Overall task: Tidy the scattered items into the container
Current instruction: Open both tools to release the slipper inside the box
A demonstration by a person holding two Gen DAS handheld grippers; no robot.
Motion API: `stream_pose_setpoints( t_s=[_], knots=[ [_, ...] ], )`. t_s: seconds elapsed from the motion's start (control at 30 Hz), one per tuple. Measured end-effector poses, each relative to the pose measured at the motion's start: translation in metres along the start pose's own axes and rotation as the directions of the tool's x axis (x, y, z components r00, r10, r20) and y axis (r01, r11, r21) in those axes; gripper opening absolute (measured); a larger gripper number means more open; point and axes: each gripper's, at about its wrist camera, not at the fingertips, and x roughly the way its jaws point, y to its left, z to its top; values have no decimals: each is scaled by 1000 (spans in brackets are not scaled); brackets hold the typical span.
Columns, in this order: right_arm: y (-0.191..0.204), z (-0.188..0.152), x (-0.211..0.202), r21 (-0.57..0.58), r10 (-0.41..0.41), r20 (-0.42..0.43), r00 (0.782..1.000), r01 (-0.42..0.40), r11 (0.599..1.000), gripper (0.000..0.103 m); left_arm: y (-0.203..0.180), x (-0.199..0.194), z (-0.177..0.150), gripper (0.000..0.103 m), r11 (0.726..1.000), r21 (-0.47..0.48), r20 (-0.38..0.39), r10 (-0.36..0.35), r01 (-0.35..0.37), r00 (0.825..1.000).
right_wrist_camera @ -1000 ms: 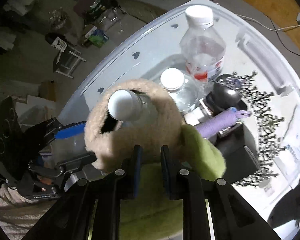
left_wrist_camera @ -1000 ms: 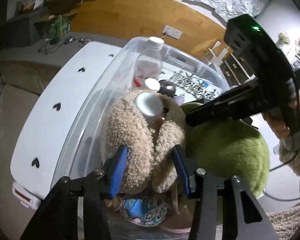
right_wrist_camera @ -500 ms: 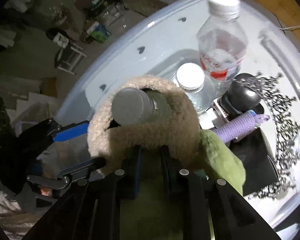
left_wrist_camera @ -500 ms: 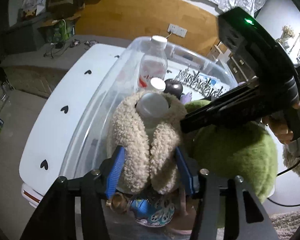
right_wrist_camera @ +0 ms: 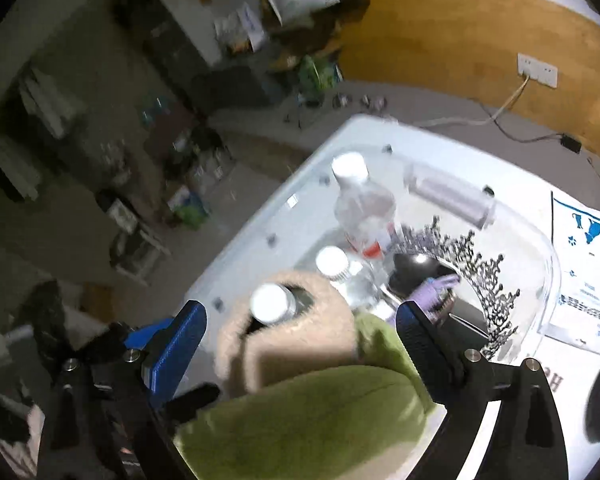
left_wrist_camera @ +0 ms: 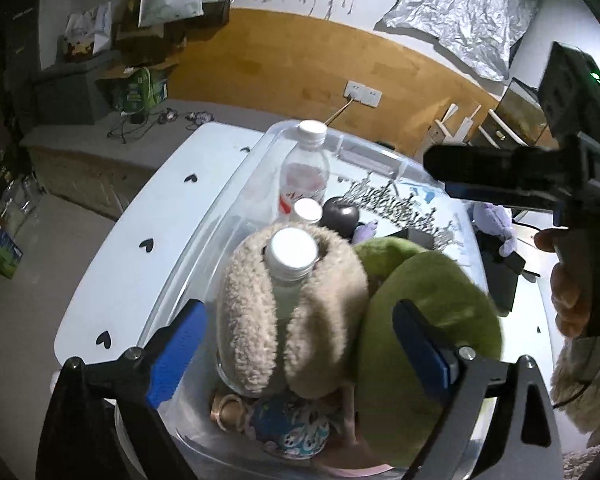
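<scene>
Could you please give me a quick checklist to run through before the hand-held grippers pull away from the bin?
1. Left hand-held gripper off the beige fleece cover: ok, jaws opening, pads clear.
2. Right hand-held gripper off the green plush: ok, jaws opening.
3. Fleece-wrapped bottle upright in the clear bin: ok.
4. Green plush fully inside the bin: cannot tell.
5. Purple toy still outside the bin: not ok.

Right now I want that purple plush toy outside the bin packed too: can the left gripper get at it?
Probably not directly: the purple plush toy lies beyond the clear bin, with the right gripper across the left gripper's path.
</scene>
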Motion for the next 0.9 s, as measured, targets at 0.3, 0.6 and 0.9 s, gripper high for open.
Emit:
stream_pose_setpoints(
  t_s=[0.3,0.6,0.9],
  knots=[
    [4,-20,-33,-25,-56,200,978,62,998,103,-23,-23,1,95,1000,2,89,7,-7,996],
    [-21,-56,-73,73,-110,331,937,91,993,103,-48,-25,-9,94,998,-16,142,61,-60,988],
    [-43,-105,-112,116,-220,409,886,189,975,103,-97,-30,-25,94,994,-44,246,111,-103,963]
  ],
)
